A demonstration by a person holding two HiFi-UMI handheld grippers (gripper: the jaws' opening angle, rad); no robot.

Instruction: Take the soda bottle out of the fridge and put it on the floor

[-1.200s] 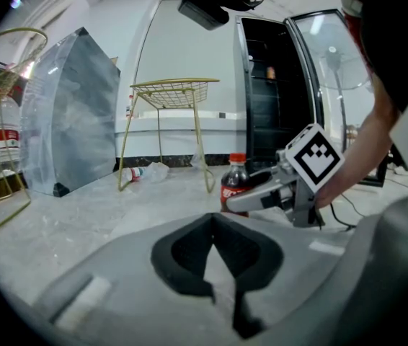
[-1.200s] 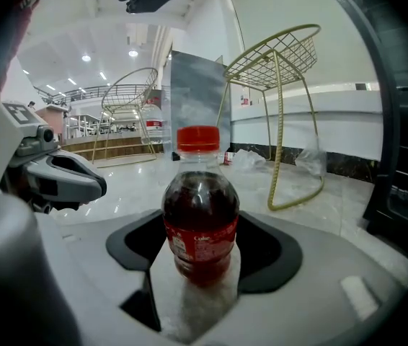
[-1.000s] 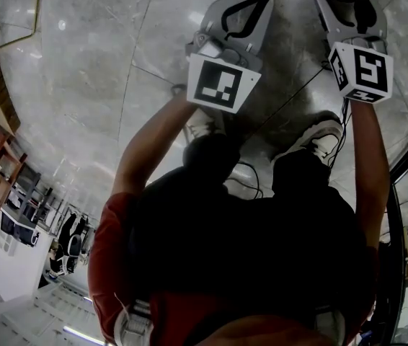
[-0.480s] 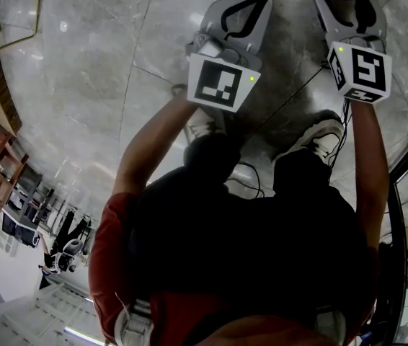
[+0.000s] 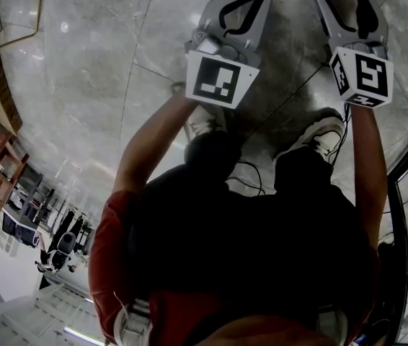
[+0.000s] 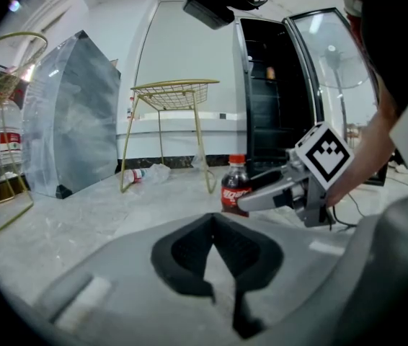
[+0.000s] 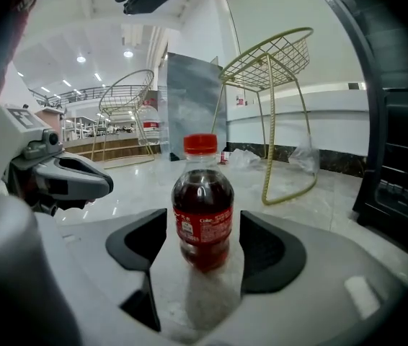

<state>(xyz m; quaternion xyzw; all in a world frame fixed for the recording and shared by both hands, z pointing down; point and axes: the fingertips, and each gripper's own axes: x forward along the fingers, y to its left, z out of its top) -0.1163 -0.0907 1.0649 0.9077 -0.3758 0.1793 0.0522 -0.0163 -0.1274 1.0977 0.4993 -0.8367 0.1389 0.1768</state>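
**Letting go of the soda bottle on the floor**

Standing upright on the pale marble floor (image 7: 132, 186), the soda bottle (image 7: 203, 207) is between the two fingers of the right gripper (image 7: 202, 225), with its red cap on and its label facing the camera. The fingers are spread wide, and a gap shows on either side of the bottle, so nothing presses on it and it rests on its own base. That reads as a release. The bottle is down where the task wants it, and the wide spread leaves room to draw the gripper back without knocking it over.

The left gripper (image 6: 215, 229) hangs near the right one, its fingers closed together on nothing. It seems to be kept out of the way, with no share in this step. Behind them the fridge (image 6: 272, 99) stands with its door open, well apart from the bottle.

In the head view the person is bent low over both grippers, which suits setting something down at floor level. What remains, in my judgement, is only a straight pull back, since a sideways drift could clip the bottle.
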